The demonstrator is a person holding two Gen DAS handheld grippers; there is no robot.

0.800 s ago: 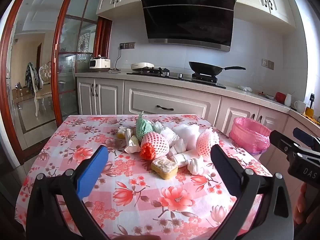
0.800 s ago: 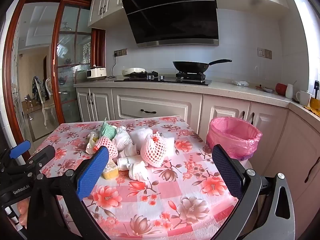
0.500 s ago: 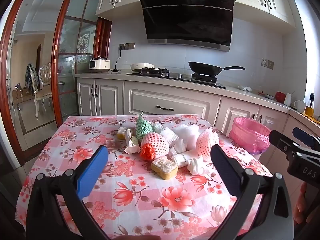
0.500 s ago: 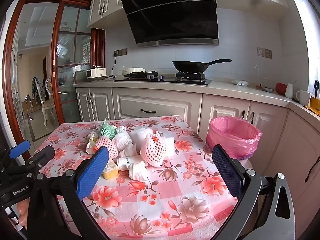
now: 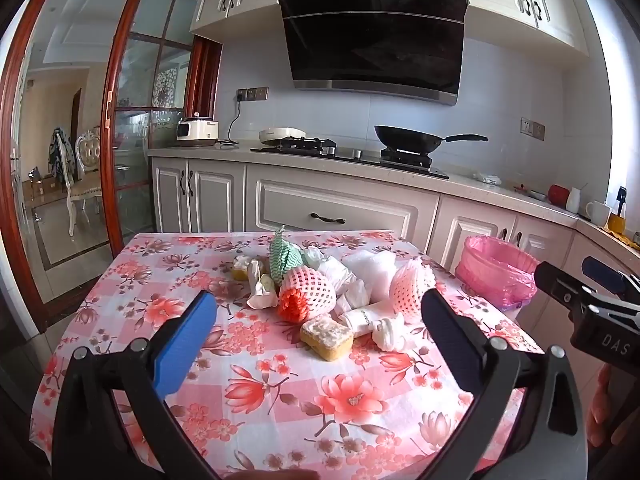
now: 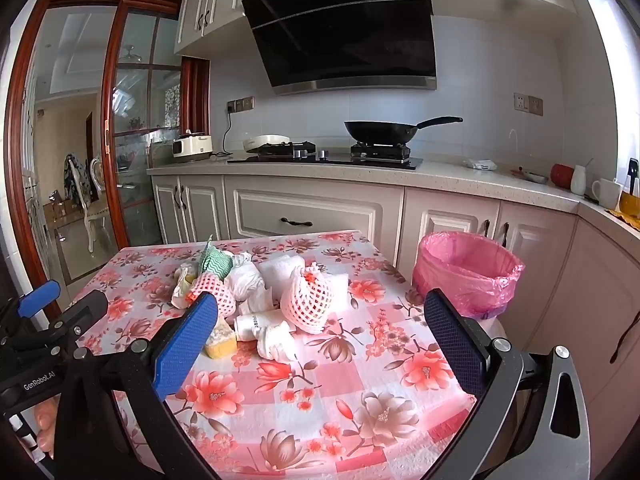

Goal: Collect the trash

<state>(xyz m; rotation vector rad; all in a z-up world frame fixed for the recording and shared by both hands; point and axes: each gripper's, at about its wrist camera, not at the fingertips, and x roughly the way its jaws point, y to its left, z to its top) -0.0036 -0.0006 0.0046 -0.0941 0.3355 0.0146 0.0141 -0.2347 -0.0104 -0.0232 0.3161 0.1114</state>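
Note:
A heap of trash lies mid-table on the floral cloth: a pink foam fruit net [image 5: 306, 294] [image 6: 212, 292], a second net [image 5: 412, 284] [image 6: 308, 298], a yellow sponge [image 5: 326, 332] [image 6: 219, 340], a small white tube [image 5: 366, 318] [image 6: 254, 324], crumpled tissues [image 5: 390, 330] [image 6: 276, 340] and a green-white cloth [image 5: 282, 258] [image 6: 214, 262]. My left gripper [image 5: 320, 334] hovers open in front of the heap, nothing between its fingers. My right gripper [image 6: 322, 338] is open too, short of the heap and holding nothing. A bin with a pink bag [image 5: 498, 276] [image 6: 466, 270] stands just off the table's right edge.
The table [image 5: 256, 392] has bare cloth on its left and near side. Behind it run white cabinets and a counter [image 6: 460, 178] with a hob and a black wok [image 6: 380, 130]. A glass door [image 5: 132, 128] leads out on the left. Fingers of a hand [image 5: 600, 396] show lower right.

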